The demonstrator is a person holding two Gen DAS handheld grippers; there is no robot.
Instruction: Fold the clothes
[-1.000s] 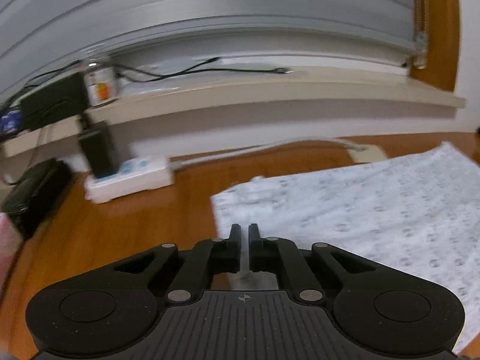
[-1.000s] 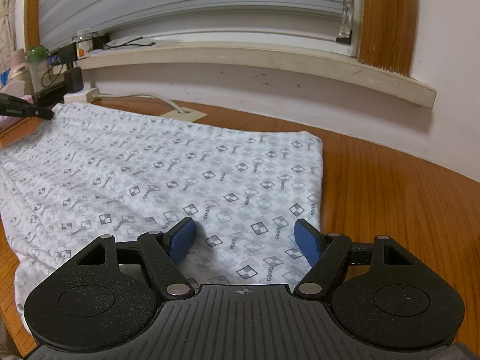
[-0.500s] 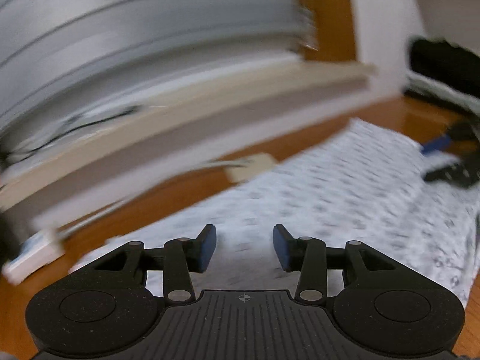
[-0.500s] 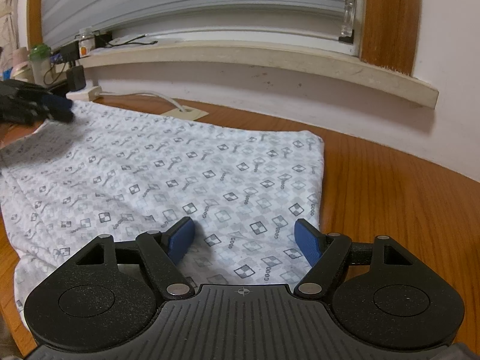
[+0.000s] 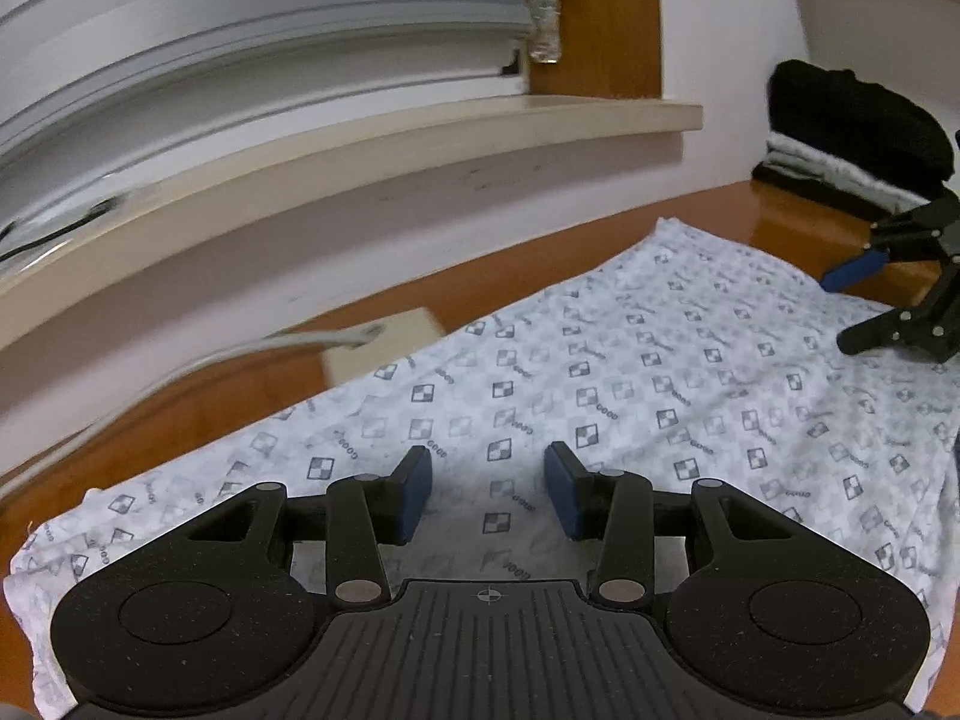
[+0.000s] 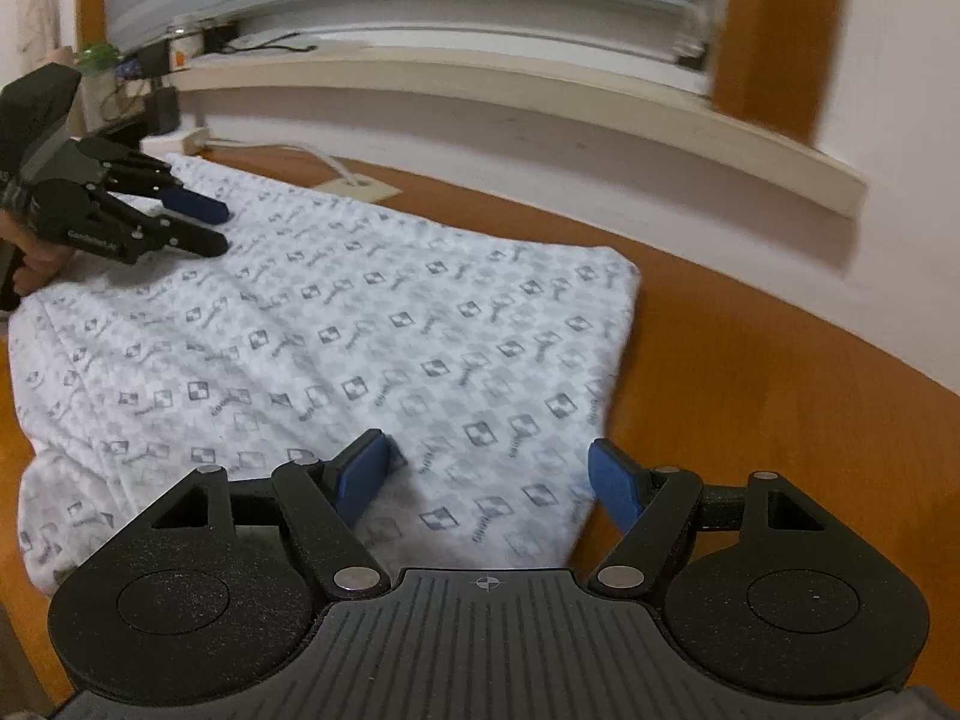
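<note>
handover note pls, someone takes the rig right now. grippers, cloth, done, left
Left gripper: open, empty, over the left end of the patterned cloth.
Right gripper: open, empty, at the cloth's right near corner.
Cloth: lies flat on the wooden table, long side along the window wall.
Folded stack of dark clothes at the far right.
Done: cloth spread flat.
Left: likely grip the edges and make the next fold.

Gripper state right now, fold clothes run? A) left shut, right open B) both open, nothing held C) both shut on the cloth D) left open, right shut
B: the left gripper and right gripper both have jaws spread over the patterned cloth, pinching nothing.
</note>
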